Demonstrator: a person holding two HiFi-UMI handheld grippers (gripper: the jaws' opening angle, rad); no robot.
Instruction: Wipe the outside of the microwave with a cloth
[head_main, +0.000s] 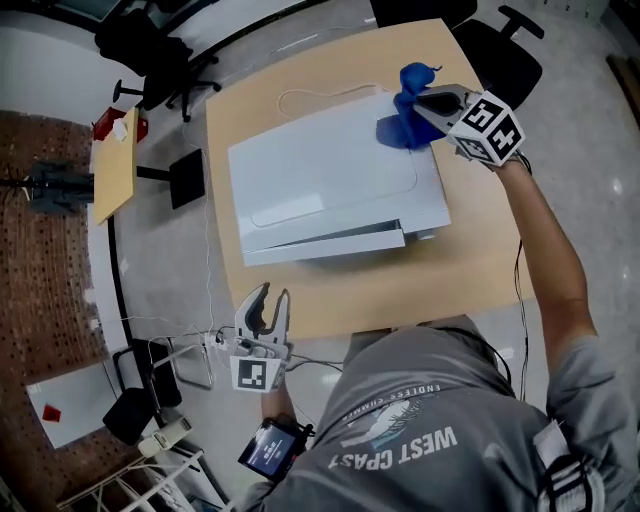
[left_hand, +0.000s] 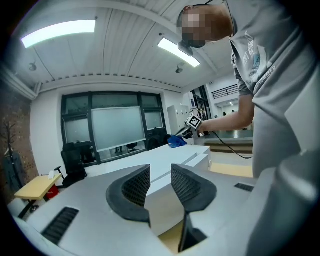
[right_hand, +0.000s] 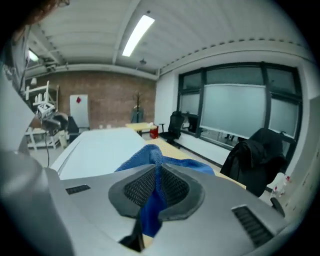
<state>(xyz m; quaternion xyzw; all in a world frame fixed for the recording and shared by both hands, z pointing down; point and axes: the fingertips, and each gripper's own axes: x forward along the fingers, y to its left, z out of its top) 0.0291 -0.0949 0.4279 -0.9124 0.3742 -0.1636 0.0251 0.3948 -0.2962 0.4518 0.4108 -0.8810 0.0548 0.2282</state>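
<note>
A white microwave (head_main: 330, 180) lies on a wooden table (head_main: 470, 270). My right gripper (head_main: 422, 106) hovers over its far right corner, shut on a blue cloth (head_main: 403, 122) that hangs bunched from the jaws. In the right gripper view the cloth (right_hand: 150, 156) is pinched between the pads and spills forward above the microwave's white top (right_hand: 100, 147). My left gripper (head_main: 268, 298) is held off the table's near edge, left of the microwave. Its jaws stand slightly apart with nothing between them (left_hand: 160, 182), pointing at the microwave (left_hand: 170, 159). The cloth (left_hand: 176, 142) shows far beyond.
A white cable (head_main: 300, 95) lies on the table behind the microwave. Black office chairs (head_main: 160, 50) stand at the back left and another chair (head_main: 500, 50) at the back right. A small wooden side table (head_main: 115, 165) is at the left. Cables trail on the floor (head_main: 200, 345).
</note>
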